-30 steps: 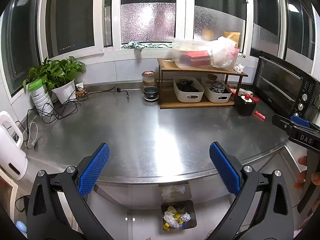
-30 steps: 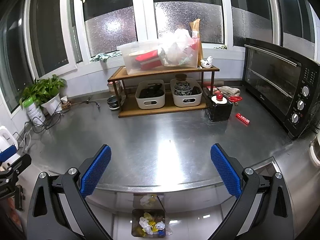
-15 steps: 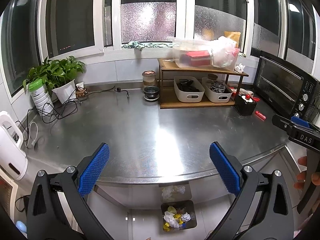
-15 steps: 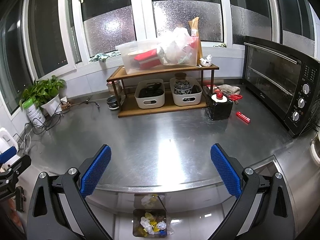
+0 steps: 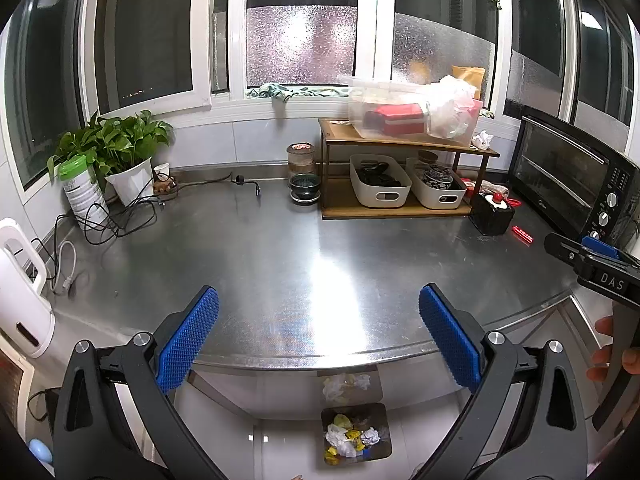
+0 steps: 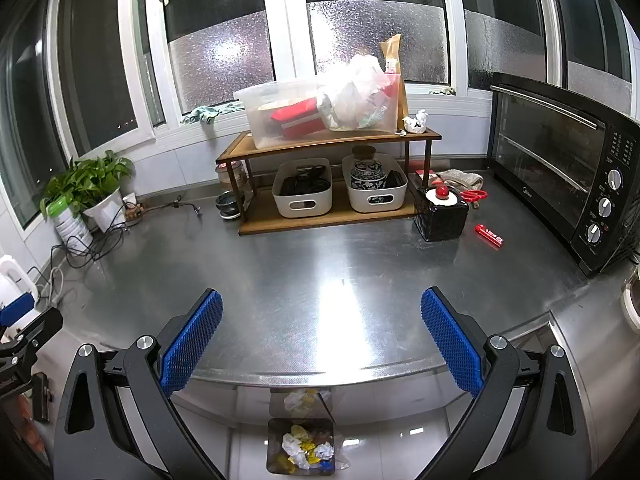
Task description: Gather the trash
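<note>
I am holding both grippers, left [image 5: 319, 334] and right [image 6: 321, 336], released above the surface [image 6: 320, 272]. The crumpled paper [image 6: 415, 121], at one o'clock on the shelf [image 6: 328, 145], looks light and soft; I would pinch its middle.

- A stainless steel counter [image 6: 320, 256] is seen below the windows.
- A two-tier wooden shelf [image 6: 332, 142] is set at the back; a clear plastic bin [image 6: 288, 116] is carried on top, two white baskets [image 6: 303, 194] below.
- A black toaster oven [image 6: 560, 168] is placed at the right.
- A potted plant [image 5: 120, 152] is placed far left, beside tangled cables [image 5: 116, 216].
- A red lighter [image 6: 489, 235] is laid near the oven.
</note>
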The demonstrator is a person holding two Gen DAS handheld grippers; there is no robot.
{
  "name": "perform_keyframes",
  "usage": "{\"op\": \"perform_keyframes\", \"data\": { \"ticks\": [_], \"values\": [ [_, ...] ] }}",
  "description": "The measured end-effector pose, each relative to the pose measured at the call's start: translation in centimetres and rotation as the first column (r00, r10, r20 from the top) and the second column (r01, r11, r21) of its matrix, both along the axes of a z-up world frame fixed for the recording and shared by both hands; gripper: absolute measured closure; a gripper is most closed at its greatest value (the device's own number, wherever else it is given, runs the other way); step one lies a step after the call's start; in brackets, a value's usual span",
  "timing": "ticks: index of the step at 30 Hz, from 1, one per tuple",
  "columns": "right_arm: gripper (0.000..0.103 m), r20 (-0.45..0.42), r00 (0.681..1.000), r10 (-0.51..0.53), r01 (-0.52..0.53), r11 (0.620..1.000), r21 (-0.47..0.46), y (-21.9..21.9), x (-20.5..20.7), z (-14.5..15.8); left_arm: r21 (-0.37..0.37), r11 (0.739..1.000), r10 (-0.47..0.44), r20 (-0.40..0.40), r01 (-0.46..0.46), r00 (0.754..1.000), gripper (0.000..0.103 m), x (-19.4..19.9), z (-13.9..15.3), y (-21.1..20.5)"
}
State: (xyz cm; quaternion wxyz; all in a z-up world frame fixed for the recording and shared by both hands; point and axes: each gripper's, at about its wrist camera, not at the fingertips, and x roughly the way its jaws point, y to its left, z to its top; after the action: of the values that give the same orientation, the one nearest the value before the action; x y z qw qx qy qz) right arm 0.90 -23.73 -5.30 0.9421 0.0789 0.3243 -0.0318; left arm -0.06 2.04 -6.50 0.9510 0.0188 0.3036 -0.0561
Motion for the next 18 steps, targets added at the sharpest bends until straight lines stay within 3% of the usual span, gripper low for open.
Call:
{"op": "perform_keyframes", "data": {
  "ticks": [18],
  "values": [
    [0.003, -0.014, 1.0, 0.028, -0.028, 1.0, -0.004, 0.5, 1.1, -0.2, -0.003, 1.0, 0.015, -0.01, -0.015, 1.0, 0.008, 0.3, -0.1, 0.0]
  ]
}}
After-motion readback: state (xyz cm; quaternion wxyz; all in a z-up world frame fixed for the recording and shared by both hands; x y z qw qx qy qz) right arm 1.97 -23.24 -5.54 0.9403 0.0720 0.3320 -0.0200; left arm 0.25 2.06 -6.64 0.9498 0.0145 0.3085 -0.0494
